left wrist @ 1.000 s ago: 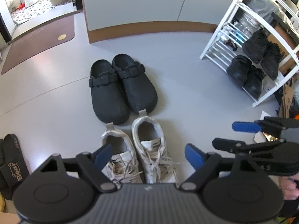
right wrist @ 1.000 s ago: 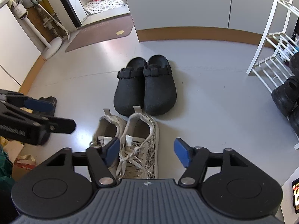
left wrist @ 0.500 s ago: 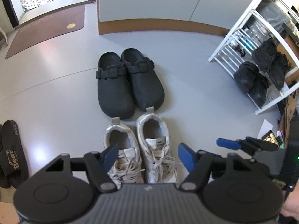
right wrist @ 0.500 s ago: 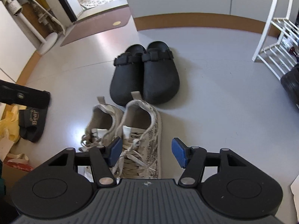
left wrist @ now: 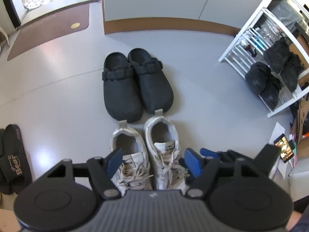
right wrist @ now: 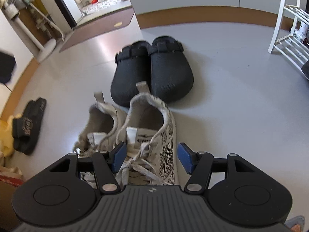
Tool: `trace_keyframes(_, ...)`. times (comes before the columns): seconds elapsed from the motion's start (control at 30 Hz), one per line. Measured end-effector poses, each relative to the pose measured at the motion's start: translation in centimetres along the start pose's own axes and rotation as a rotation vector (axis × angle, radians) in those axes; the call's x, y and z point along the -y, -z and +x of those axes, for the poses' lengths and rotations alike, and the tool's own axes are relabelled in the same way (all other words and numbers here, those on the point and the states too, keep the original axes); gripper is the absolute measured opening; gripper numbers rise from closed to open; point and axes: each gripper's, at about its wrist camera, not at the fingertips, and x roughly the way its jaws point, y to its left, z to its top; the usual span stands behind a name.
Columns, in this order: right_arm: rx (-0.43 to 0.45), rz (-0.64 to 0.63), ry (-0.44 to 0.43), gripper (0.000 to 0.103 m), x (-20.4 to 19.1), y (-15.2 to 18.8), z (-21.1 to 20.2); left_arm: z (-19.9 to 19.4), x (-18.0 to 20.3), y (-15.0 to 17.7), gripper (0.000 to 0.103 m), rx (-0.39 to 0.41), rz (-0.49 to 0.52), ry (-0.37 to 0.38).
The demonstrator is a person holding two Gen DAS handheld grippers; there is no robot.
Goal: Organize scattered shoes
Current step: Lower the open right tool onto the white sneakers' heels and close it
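right gripper [right wrist: 151, 157] | fingers open, astride right sneaker [right wrist: 154, 135] laces | shoe's long axis runs away from fingers (heel far) | left gripper [left wrist: 152, 162] open above the pair

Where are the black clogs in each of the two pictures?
Left wrist view: the black clogs sit in the middle, side by side, just beyond the white sneakers.
Right wrist view: the black clogs are in the upper middle, behind the sneakers' heels.
Shared landmark: the brown doormat lies up and to the left of the clogs in both.
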Motion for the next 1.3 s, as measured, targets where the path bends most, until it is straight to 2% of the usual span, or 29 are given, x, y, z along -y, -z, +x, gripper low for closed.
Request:
trace_keyframes(0.27, 0.013, -0.006, -0.015, 0.064, -0.4, 1.8, 1.8, 2.3, -1.0, 0.3, 0.073, -0.062, -0.022, -0.041)
trace_keyframes(0.4, 0.055, -0.001, -0.013, 0.056, -0.7, 2.0, 1.9, 2.7, -1.2, 0.2, 0.073, -0.071, -0.040, -0.047)
trace_keyframes(0.73, 0.166, -0.012, -0.034, 0.048, -3.4, 1.5, 3.0, 2.6, -1.9, 0.1, 0.073, -0.064, -0.062, -0.064)
trace_keyframes(0.97, 0.171, -0.016, -0.035, 0.046, -5.0, 1.9, 4.5, 2.4, -2.0, -0.1, 0.074, -0.059, -0.072, -0.055)
trace_keyframes(1.17, 0.179, 0.049, -0.046, 0.046, -5.4, 0.9, 5.3, 2.6, -1.7, -0.1, 0.074, -0.066, -0.062, -0.046)
trace_keyframes(1.3, 0.144, 0.046, -0.008, 0.045, -6.0, 1.5, 6.0, 2.8, -1.6, -0.1, 0.074, -0.070, -0.062, -0.045)
